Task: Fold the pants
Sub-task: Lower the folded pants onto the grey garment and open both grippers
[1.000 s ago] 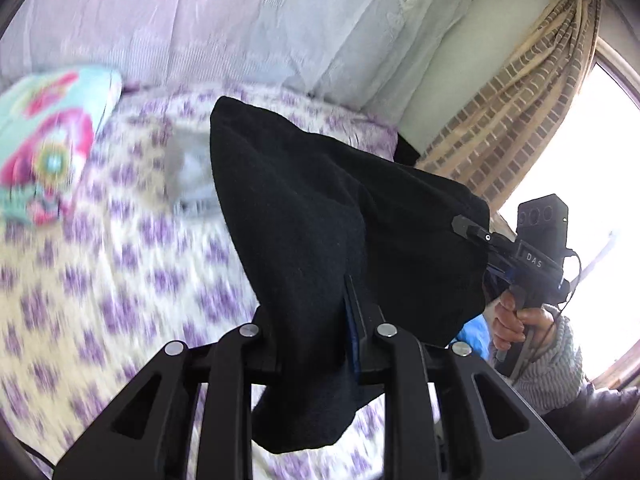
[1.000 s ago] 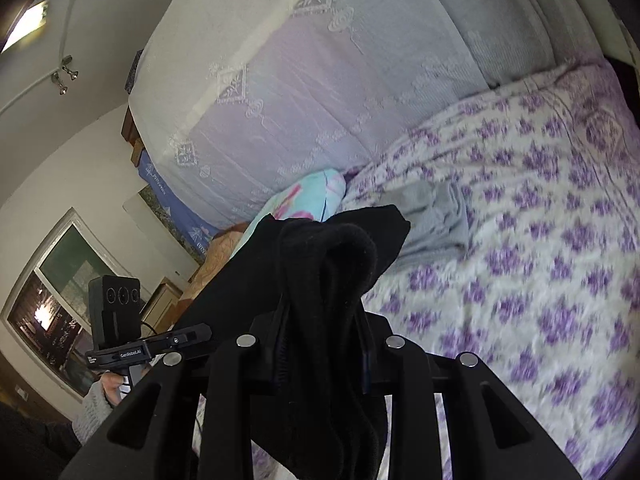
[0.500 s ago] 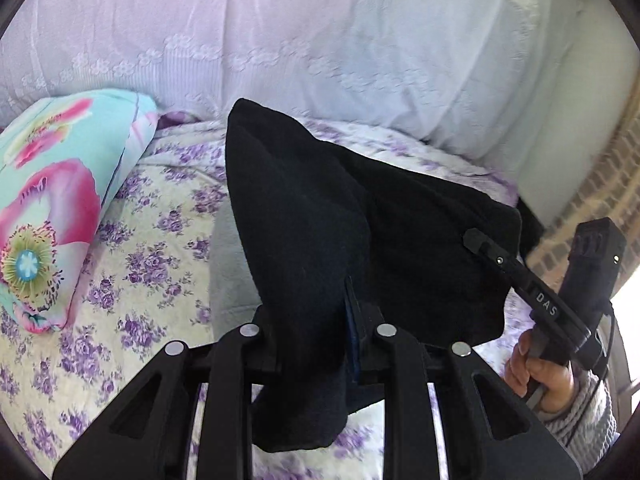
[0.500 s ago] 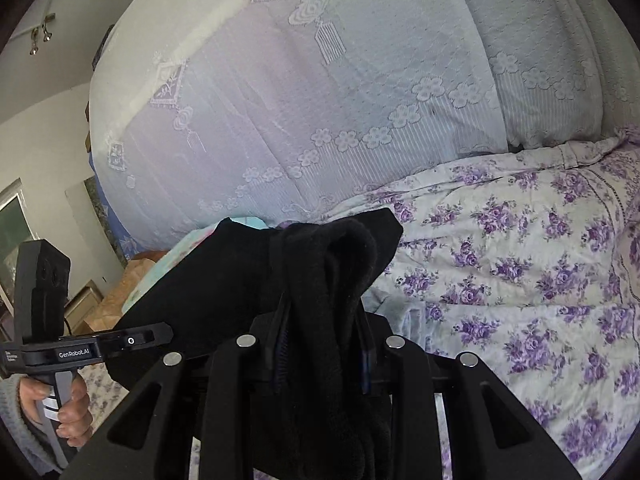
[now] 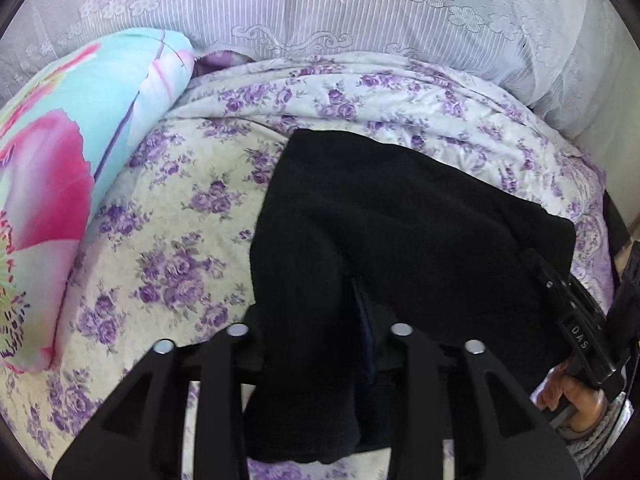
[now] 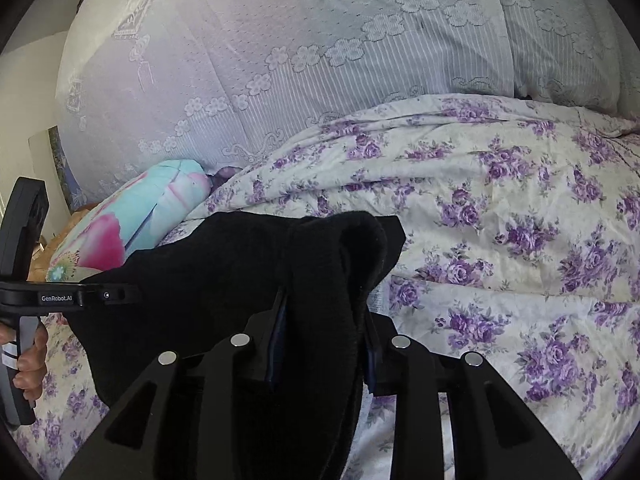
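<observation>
The black pants (image 5: 400,216), folded into a thick bundle, rest on the purple-flowered bedspread (image 5: 180,216) and stretch between both grippers. My left gripper (image 5: 320,304) holds one end of the bundle between its fingers. Its jaws are opening, and the cloth lies loosely draped over them. My right gripper (image 6: 324,312) has the other end between its blue pads (image 6: 280,320). Its jaws are opening slightly, but the cloth still fills the gap. Each gripper shows in the other's view, the right gripper (image 5: 576,332) and the left gripper (image 6: 60,296), each held by a hand.
A turquoise pillow with pink flowers (image 5: 60,184) lies left of the pants. Large pale lace-covered pillows (image 5: 320,12) stand along the head of the bed behind them. Open bedspread (image 6: 520,240) spreads to the right.
Both grippers came down and forward toward the head of the bed, bringing the hanging pants onto the bedspread. The left jaws stand visibly wider. The grey garment is now hidden.
</observation>
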`<action>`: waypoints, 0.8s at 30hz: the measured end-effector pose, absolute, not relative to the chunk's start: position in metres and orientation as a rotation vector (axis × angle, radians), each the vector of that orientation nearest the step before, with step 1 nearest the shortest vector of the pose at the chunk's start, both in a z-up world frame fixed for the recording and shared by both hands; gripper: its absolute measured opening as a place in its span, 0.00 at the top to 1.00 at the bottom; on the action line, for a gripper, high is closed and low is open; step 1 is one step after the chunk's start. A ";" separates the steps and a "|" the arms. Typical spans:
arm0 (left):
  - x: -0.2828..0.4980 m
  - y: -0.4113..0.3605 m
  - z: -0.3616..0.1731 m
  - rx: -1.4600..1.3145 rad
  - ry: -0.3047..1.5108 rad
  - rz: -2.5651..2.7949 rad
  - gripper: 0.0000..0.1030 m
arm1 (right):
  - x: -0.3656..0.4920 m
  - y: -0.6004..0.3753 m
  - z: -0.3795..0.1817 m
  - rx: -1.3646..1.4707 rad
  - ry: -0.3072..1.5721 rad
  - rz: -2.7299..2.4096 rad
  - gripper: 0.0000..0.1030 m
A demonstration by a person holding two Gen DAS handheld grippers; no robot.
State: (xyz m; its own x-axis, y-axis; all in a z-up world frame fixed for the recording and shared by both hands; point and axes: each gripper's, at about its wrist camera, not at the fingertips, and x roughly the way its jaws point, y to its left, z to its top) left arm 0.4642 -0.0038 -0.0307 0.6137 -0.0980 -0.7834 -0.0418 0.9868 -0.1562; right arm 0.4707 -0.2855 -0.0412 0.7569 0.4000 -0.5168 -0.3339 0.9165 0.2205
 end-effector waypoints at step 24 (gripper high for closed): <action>0.446 -0.029 -0.028 0.139 0.884 0.158 0.33 | 0.458 -0.293 -0.039 0.205 0.725 0.312 0.55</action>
State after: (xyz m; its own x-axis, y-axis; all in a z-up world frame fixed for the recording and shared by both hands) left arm 0.4462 -0.0289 -0.0276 0.6235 0.1942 -0.7573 -0.0798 0.9794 0.1855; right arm 0.4580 -0.2933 -0.0392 0.7056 0.3489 -0.6167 -0.2083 0.9340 0.2901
